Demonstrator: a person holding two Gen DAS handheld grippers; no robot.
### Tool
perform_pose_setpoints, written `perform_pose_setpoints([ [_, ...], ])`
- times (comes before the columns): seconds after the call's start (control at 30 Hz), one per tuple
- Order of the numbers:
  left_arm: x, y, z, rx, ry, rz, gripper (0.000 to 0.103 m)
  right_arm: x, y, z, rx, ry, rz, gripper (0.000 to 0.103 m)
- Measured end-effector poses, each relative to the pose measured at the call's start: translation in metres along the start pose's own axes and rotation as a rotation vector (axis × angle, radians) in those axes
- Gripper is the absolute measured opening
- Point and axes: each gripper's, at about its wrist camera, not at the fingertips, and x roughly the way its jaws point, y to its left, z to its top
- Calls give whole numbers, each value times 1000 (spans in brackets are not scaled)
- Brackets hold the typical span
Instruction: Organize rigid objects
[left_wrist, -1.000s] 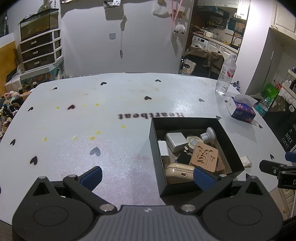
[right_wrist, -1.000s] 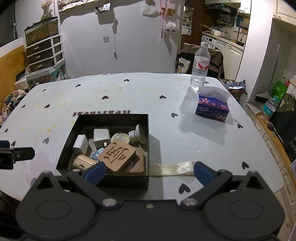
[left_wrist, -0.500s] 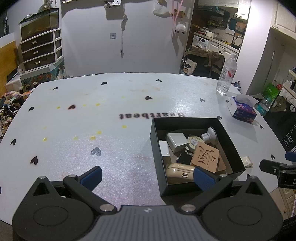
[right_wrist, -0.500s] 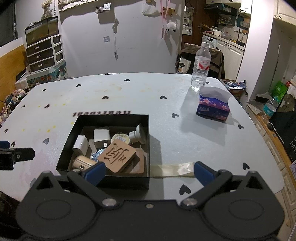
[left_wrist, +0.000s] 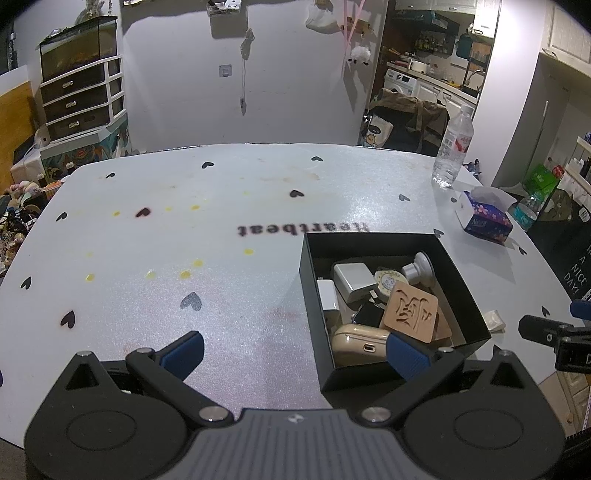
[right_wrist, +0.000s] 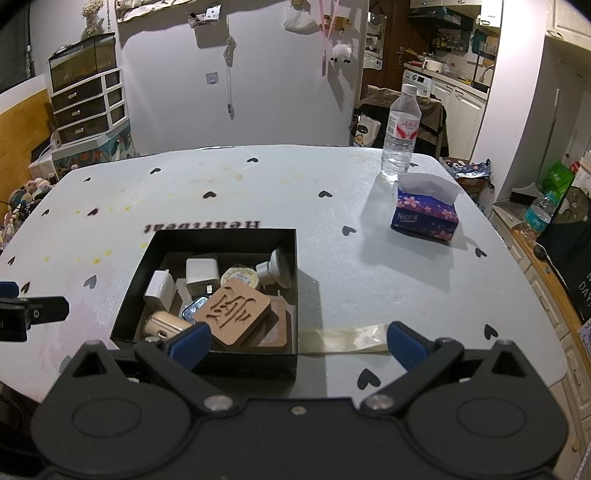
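Both grippers idle, fingers spread wide, holding nothing: left gripper (left_wrist: 294, 349), right gripper (right_wrist: 298, 341). Black box (right_wrist: 207, 238) sits on the table (right_wrist: 369, 280) near its front edge, roughly 11 o'clock from the right gripper. Top of the pile: carved wooden coaster (right_wrist: 232, 312), probably light, stiff, not slick; pinch across two opposite flat edges. White charger cubes (right_wrist: 201, 275) at the coaster's 11 o'clock look smooth, likely slippery. Beige earbud case (right_wrist: 166, 325) at its 8 o'clock, rounded, could squirt out. Cream strip (right_wrist: 343, 338) lies outside, touching the box's right wall.
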Motion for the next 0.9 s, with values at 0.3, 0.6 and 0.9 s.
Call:
perform_pose_setpoints([
  [0.3, 0, 0, 0, 1, 1, 1, 103, 0, 0, 0, 0, -1, 0, 103],
  [0.6, 0, 0, -1, 3, 1, 2, 103, 0, 0, 0, 1, -1, -1, 103],
  [0.9, -2, 0, -3, 9, 1, 3, 103, 1, 0, -1, 5, -1, -3, 103],
])
